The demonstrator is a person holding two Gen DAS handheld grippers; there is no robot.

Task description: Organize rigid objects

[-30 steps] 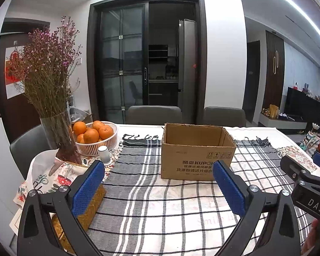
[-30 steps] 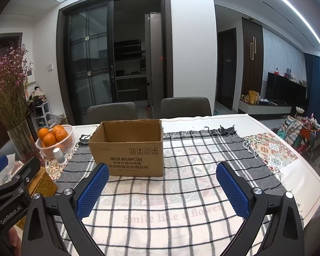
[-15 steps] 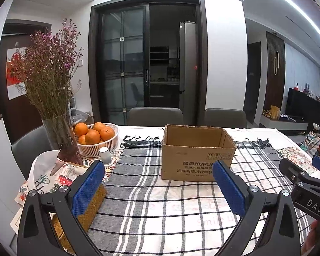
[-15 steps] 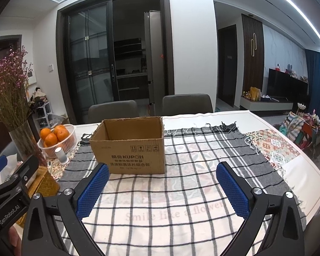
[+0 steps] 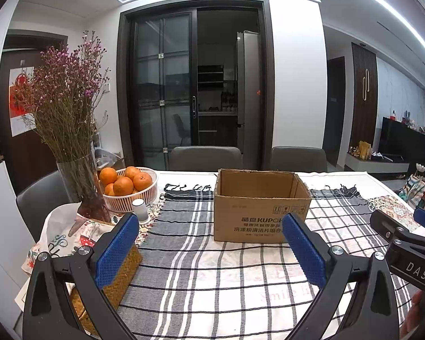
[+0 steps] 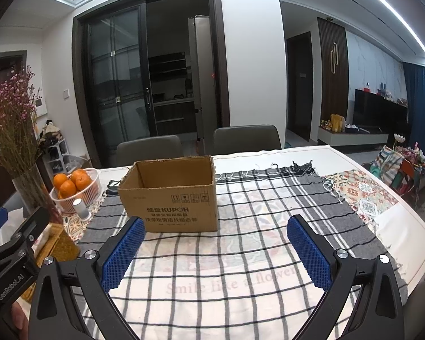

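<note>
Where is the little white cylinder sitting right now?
In both wrist views, the small white cylinder stands on the table's left side, directly in front of the white basket of oranges, left of the open cardboard box.

The cardboard box [image 5: 262, 205] is hiding its own floor, so nothing inside is showing. The left tool [image 5: 209, 250] is covering part of the woven basket [image 5: 119, 280] at 8 o'clock. The box's small print is looking too blurry to read.
</note>
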